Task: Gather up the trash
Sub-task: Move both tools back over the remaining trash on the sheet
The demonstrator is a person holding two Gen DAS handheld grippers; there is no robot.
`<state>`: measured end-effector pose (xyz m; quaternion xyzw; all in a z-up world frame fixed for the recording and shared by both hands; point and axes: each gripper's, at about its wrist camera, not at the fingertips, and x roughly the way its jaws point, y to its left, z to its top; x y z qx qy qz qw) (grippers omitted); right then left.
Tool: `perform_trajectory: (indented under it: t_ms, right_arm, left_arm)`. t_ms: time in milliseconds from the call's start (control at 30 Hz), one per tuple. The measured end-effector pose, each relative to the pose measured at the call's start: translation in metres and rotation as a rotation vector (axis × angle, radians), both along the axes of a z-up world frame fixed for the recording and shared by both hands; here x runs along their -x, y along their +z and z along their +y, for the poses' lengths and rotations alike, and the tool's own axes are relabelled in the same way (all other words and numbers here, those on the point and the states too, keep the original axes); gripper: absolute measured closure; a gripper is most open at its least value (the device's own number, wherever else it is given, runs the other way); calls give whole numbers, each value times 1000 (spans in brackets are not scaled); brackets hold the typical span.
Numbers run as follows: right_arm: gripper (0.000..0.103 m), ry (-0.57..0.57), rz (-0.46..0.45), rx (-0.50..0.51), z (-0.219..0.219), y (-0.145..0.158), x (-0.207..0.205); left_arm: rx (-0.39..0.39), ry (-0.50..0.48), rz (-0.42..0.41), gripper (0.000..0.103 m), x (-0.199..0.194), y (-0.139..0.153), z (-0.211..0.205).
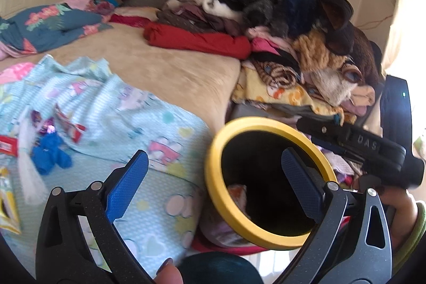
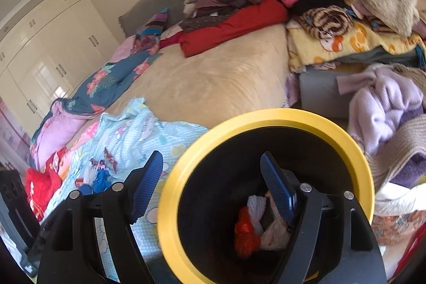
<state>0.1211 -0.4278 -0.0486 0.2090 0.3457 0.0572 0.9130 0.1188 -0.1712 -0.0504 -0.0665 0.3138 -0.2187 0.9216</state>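
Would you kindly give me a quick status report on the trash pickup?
Both grippers open, empty: left gripper, right gripper. Yellow-rimmed black bin holds crumpled trash. Loose wrappers remain on light-blue blanket. Path clear.

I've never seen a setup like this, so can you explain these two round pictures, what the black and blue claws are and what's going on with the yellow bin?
A person holds a hand-operated gripper in each hand; a fisheye camera on each looks forward along its two blue-padded fingers. One picture is from the left gripper, the other from the right gripper. Both stand open and hold nothing. Ahead is a black bin with a yellow rim beside a bed; crumpled trash already lies in it. On the light blue sheet more litter waits: wrappers and a blue scrap. Clothes are heaped at the far side.
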Motion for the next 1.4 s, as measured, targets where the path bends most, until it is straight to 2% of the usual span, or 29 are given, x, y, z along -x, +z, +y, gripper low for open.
perform_trajectory:
  t_ms: [567,1067,1400]
  right_arm:
    - [26,170,-166,57,85,28,-3]
    - [26,388,-179,149,184,21,-5]
    - [26,512,-133,188,249,0,-10]
  left_arm:
    - [27,159,-47,11,-4,17,74]
    - [52,352,-36,11,-19,13,165]
    - [82,483,7,11,-29,-5,237]
